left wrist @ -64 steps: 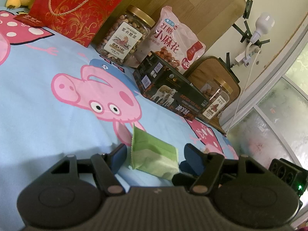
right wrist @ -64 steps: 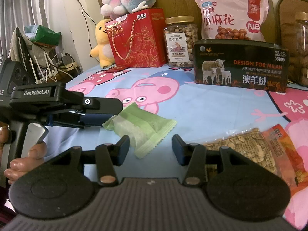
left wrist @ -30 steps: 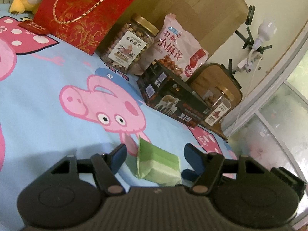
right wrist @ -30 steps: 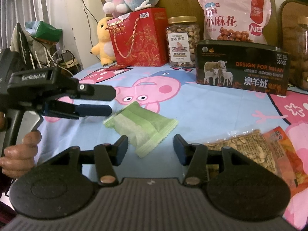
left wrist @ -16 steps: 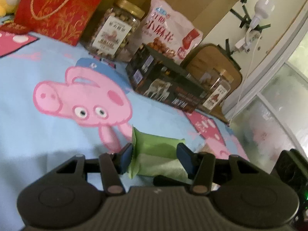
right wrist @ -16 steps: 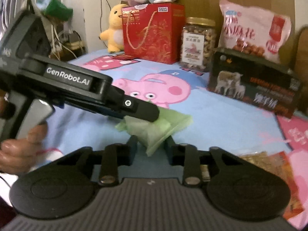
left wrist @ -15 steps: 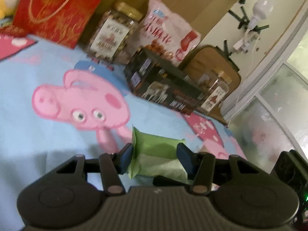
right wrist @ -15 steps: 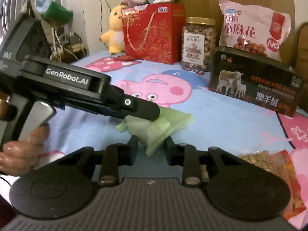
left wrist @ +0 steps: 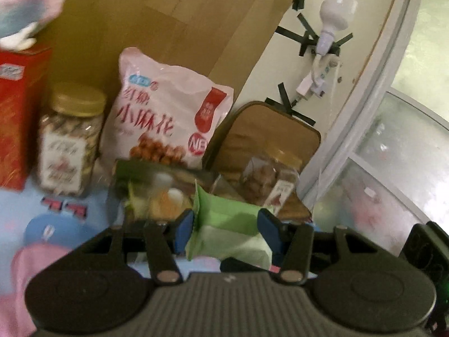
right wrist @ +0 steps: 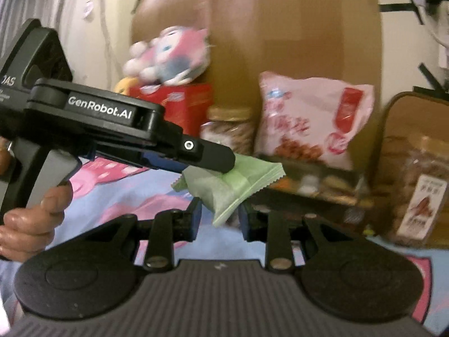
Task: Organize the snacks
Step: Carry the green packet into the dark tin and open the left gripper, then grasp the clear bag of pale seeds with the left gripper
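Right wrist view alone shows both grippers (right wrist: 219, 221) (right wrist: 206, 165) clamped on the green packet (right wrist: 238, 185), lifted clear of the cloth (right wrist: 157, 185), the box (right wrist: 308, 185) close behind.

A cream wall (left wrist: 362, 22) carries a taped-up bulb (left wrist: 338, 8) (black tape), beside a frosted window (left wrist: 393, 168).

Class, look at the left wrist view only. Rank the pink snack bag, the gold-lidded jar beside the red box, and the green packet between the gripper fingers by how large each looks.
1. pink snack bag, clearly largest.
2 and 3. gold-lidded jar and green packet look about alike; the packet sits much nearer the camera, so I leave them unranked.
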Demonstrator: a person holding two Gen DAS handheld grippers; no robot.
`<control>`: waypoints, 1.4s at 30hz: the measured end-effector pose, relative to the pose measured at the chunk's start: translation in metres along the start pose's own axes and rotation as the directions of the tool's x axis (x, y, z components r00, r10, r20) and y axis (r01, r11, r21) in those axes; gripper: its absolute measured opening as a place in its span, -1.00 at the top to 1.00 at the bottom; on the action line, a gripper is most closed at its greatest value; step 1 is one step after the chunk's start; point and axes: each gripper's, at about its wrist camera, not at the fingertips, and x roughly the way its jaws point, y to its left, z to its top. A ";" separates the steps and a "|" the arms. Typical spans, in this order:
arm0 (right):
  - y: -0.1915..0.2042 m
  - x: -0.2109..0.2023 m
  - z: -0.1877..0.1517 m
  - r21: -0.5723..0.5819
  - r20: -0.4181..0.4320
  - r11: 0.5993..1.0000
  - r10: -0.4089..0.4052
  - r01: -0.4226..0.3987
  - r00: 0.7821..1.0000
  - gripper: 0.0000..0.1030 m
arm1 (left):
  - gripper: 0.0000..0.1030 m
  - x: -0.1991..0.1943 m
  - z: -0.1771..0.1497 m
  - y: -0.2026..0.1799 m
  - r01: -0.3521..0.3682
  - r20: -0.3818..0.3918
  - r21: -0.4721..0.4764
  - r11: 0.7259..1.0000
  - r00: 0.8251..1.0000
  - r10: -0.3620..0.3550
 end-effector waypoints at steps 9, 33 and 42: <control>-0.062 0.054 0.010 0.013 -0.076 0.983 -0.179 0.181 0.981 0.25 | -0.08 0.098 0.029 0.007 -0.057 -0.072 0.008 0.998 0.996 0.058; -0.101 -0.046 -0.088 0.361 -0.201 0.919 -0.090 0.159 0.976 0.12 | -0.26 -0.026 -0.109 0.017 -0.020 -0.205 -0.148 0.989 0.979 -0.011; -0.066 -0.093 -0.113 0.443 -0.100 0.896 0.029 0.018 0.995 0.12 | -0.27 -0.040 -0.132 0.001 0.052 -0.227 -0.149 0.987 0.970 -0.085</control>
